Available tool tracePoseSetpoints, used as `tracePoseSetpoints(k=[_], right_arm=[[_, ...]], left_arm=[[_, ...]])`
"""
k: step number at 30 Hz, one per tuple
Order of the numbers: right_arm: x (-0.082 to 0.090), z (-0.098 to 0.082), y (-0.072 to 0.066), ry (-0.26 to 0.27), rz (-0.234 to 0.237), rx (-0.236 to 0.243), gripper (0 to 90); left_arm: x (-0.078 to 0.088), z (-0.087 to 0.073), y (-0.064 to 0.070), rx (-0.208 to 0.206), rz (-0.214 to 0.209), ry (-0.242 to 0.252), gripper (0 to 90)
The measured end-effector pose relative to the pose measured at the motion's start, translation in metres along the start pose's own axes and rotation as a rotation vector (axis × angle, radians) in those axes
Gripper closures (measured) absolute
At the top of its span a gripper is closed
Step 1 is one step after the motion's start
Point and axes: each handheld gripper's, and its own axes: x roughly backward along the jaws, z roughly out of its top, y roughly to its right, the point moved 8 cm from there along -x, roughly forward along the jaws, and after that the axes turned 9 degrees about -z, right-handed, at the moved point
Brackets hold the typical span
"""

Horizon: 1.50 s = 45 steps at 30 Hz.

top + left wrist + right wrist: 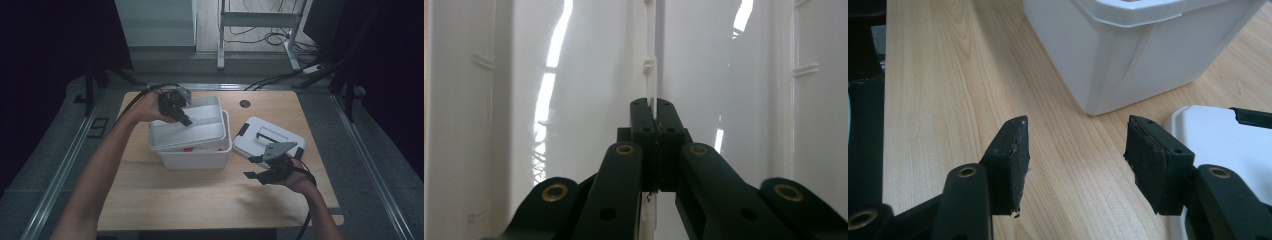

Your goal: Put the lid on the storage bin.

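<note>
Item: white tray insert (200, 127), sitting tilted atop the white bin (195, 157) on the tabletop (200, 195). Left gripper (653, 107) is clamping its centre divider; lifting level is advisable. Right gripper (1075, 150) is idling with jaws apart beside the lid (270, 137).

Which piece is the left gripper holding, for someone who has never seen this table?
On the wooden table stands an open white bin. The white tray sits tilted across its top, with the left gripper shut on its thin middle divider. Unlike the flat lid nearby, it has two compartments.
</note>
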Motion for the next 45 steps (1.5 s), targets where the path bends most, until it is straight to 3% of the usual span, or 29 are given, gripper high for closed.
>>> tracePoseSetpoints(k=[14,45], right_arm=[[0.001,0.000,0.001,0.004,-0.003,-0.007,42.6],[0.002,-0.005,0.002,0.008,-0.002,-0.019,42.7]], left_arm=[[-0.007,0.011,-0.002,-0.015,-0.004,-0.010,89.8],[-0.031,0.011,-0.007,-0.029,0.000,-0.081,89.6]])
